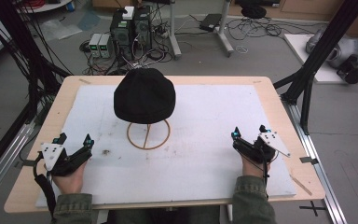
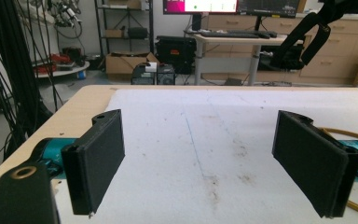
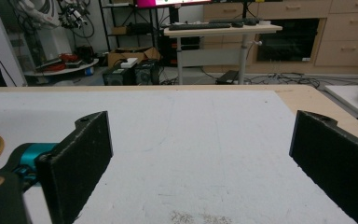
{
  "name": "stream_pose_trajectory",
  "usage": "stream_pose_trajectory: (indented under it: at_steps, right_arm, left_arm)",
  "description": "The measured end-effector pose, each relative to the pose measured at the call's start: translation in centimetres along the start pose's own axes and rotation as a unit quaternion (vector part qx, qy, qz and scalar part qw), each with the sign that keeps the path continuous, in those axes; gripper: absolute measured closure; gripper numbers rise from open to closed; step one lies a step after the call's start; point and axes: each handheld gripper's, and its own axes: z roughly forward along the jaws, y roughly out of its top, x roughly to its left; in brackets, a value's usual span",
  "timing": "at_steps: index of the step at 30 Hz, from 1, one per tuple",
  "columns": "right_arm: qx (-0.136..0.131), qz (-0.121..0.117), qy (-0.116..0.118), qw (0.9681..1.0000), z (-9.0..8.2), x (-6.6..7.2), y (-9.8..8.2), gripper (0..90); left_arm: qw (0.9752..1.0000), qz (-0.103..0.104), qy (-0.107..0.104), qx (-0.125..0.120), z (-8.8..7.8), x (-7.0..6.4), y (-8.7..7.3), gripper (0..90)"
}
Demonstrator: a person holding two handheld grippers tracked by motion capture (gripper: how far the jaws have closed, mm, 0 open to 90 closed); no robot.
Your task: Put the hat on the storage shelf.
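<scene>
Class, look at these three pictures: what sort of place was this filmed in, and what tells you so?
Most likely a robotics or research lab. Computer towers sit on the floor amid loose cables, monitors stand on a desk behind, and a black frame surrounds the work table.

Person's two forearms in olive-green sleeves enter from the near edge. Left hand [image 1: 69, 179] holds the black two-jaw left gripper [image 1: 75, 140], jaws spread wide, empty. Right hand [image 1: 253, 167] holds the matching black right gripper [image 1: 249, 132], jaws likewise spread, empty.
</scene>
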Motion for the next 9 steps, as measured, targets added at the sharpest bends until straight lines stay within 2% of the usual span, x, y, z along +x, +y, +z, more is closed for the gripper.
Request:
stream_pose_trajectory:
  at_steps: [9]
  right_arm:
    - [0.001, -0.002, -0.001, 1.0000, -0.04, -0.11, -0.05, 4.8]
  left_arm:
    - [0.9996, 0.015, -0.022, 0.009, 0.13, -0.65, 0.09, 17.0]
